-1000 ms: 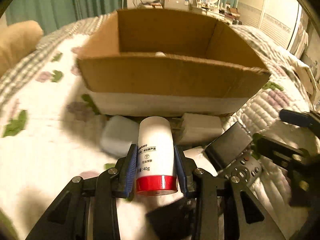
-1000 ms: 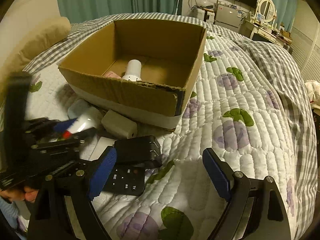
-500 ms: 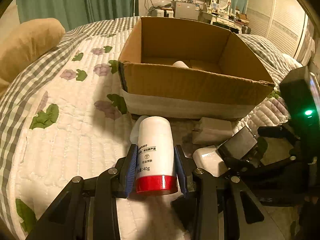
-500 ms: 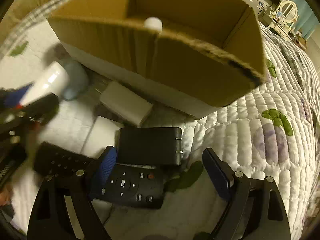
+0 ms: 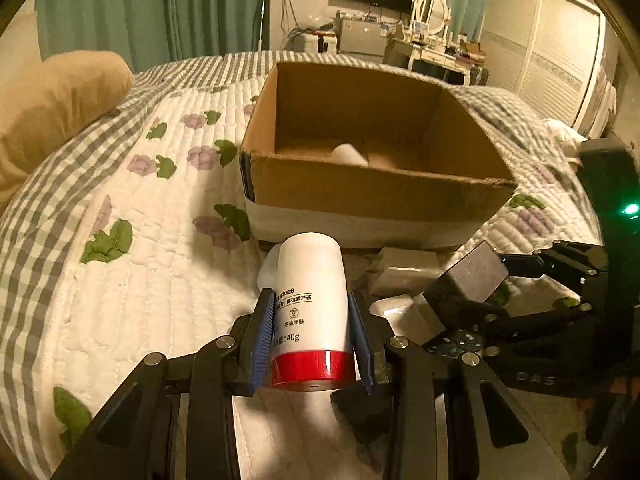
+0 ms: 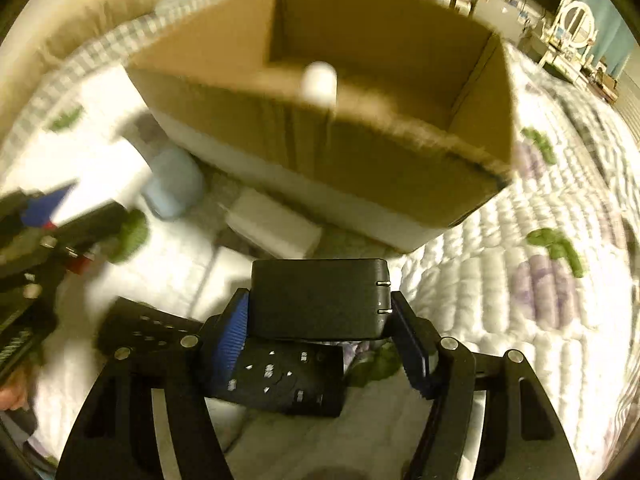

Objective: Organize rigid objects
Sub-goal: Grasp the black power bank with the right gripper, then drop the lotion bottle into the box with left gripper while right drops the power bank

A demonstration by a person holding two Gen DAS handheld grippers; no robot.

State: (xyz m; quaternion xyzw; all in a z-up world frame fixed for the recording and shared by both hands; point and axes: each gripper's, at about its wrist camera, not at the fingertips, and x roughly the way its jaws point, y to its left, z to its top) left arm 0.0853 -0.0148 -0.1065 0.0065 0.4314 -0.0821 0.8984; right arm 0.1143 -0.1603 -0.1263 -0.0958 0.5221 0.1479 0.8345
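My left gripper is shut on a white tube with a red cap, held above the quilt in front of the cardboard box. My right gripper is shut on a black power adapter, just above a black remote. The adapter also shows in the left wrist view. The box holds a white bottle.
A white charger block and a pale blue object lie against the box's front. A flat white item lies by the remote. A tan pillow is at the left. Furniture stands beyond the bed.
My right gripper closed on the black adapter and lifted it a little. My left gripper rose and drew back with the tube, showing more of the box's inside.
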